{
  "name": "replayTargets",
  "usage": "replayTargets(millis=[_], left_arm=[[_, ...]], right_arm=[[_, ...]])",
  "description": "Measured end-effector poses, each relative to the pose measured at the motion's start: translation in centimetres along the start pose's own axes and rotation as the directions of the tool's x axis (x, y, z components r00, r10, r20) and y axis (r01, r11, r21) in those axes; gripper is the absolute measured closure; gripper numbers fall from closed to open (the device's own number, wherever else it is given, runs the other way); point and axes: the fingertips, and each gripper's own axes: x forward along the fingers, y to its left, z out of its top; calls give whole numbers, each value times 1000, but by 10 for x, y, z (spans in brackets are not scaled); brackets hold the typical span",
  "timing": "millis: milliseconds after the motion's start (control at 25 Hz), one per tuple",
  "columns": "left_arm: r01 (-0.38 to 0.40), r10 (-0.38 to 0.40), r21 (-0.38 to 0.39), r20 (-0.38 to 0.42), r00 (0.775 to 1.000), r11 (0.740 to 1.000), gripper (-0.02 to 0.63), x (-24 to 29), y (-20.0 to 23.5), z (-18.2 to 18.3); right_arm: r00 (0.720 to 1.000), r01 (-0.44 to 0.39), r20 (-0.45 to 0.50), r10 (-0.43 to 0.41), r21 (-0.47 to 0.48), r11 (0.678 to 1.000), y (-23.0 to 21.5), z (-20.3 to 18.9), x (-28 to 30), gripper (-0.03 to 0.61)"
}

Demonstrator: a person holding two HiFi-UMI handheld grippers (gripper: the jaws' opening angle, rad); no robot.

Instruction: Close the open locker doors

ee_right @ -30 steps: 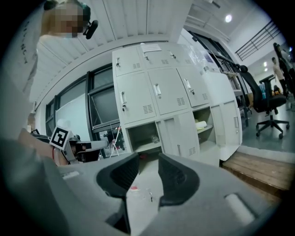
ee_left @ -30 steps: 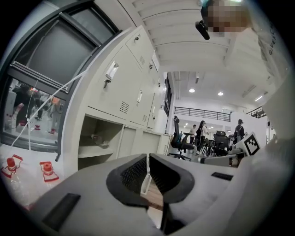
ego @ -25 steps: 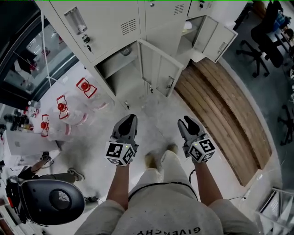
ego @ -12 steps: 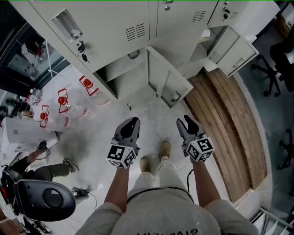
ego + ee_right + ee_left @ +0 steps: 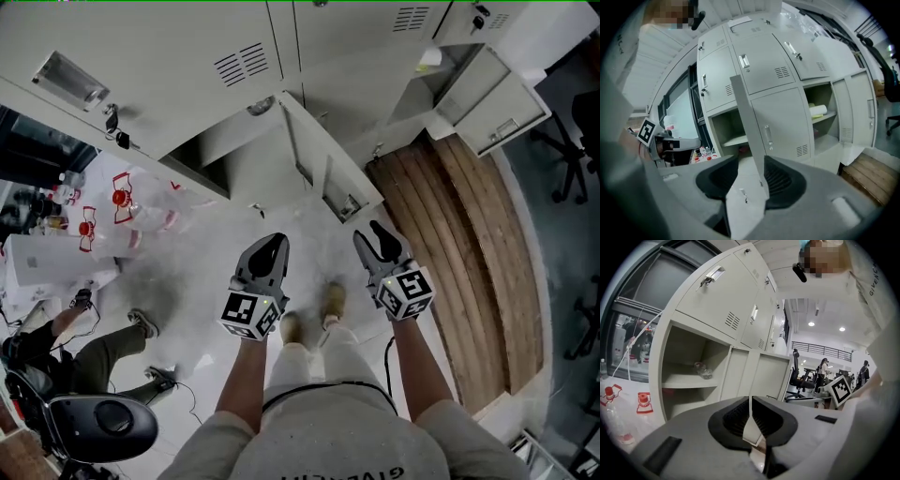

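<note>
Jaws of right claw (image 5: 375, 236) apart and have just been opening, with nothing between them. The free edge of the near open locker door (image 5: 317, 169) only lines up in the gap, well ahead and untouched. Probably widened to catch or push that edge. Jaws of left claw (image 5: 268, 247) together, empty, held beside the right; likely a spare pusher. Both point far toward the lockers (image 5: 187, 56), above the floor (image 5: 309, 234).

Near door stands out from its open compartment (image 5: 239, 164), attached on the right, so it should swing left to shut. Second open door (image 5: 492, 94) is far right, above the wooden platform (image 5: 450, 244). Neither door shut yet. Bottles (image 5: 122, 202) on the floor at left look clear of the swing.
</note>
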Motion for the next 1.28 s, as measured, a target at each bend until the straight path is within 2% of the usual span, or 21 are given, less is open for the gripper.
replayTargets(millis=[240, 400, 560, 680, 1280], left_arm=[[-40, 40, -12, -13, 999, 999, 597, 15, 0, -10], [-66, 65, -11, -22, 998, 998, 597, 17, 1, -19], [-91, 91, -12, -24, 996, 996, 597, 13, 5, -24], [-102, 102, -11, -28, 994, 995, 597, 7, 10, -27], [-156, 156, -37, 14, 988, 987, 597, -33, 71, -14]], right_arm=[[998, -64, -23, 63, -30, 998, -15, -5, 21, 413], [993, -115, -26, 113, -94, 989, -16, -5, 32, 413], [990, -138, -20, 137, -142, 980, -13, -2, 37, 428], [991, -137, -26, 135, -138, 981, -7, -3, 38, 441], [979, -194, -85, 184, -142, 971, 71, -21, 58, 444]])
